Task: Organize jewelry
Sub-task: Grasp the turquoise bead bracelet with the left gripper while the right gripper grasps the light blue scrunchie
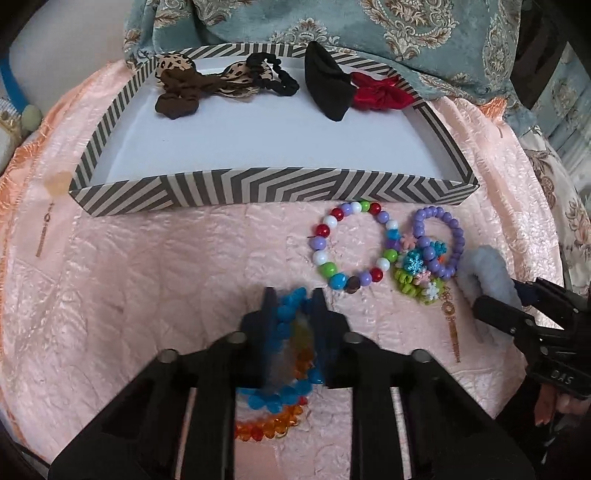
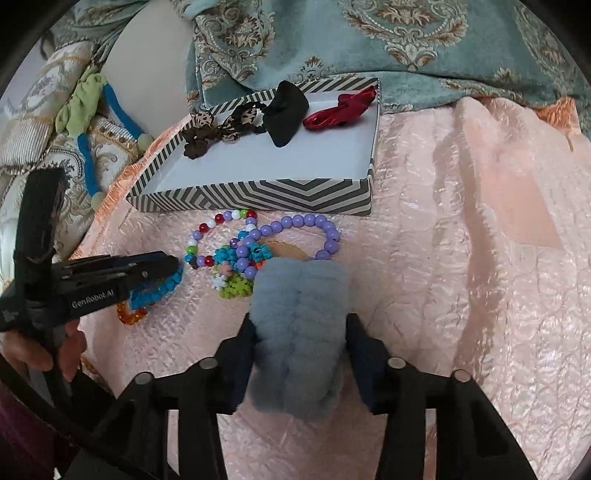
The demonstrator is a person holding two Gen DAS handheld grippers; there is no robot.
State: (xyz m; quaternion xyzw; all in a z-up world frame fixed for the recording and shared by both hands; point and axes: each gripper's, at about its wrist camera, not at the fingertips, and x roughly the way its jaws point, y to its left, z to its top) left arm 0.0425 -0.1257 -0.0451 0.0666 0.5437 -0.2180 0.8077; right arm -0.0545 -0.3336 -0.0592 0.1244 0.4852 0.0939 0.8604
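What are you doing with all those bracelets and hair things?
Tidying them into the striped box. The left gripper is closed on blue and orange bead bracelets, and the right gripper holds a fluffy blue scrunchie. Bows and scrunchies already lie in the box; more bracelets wait on the pink cloth.

A box (image 1: 273, 190) with grey-and-white chevron-striped walls and a plain white floor sits on a shiny pale pink quilted cloth (image 1: 147, 277), with teal fabric (image 1: 406, 26) patterned in beige and gold damask behind it. Inside the box are a dark brown bow (image 1: 177, 99), a leopard-print scrunchie (image 1: 236, 79), a black scrunchie (image 1: 275, 74), a black bow (image 1: 328, 85) and a red bow (image 1: 380, 94). On the cloth lie a bracelet of red, white, lilac, green and blue beads (image 1: 351, 247), an all-lilac bead bracelet (image 1: 439, 240), turquoise (image 1: 291, 332) and orange (image 1: 269, 428) bead bracelets, and a fluffy pale blue scrunchie (image 2: 299, 332).
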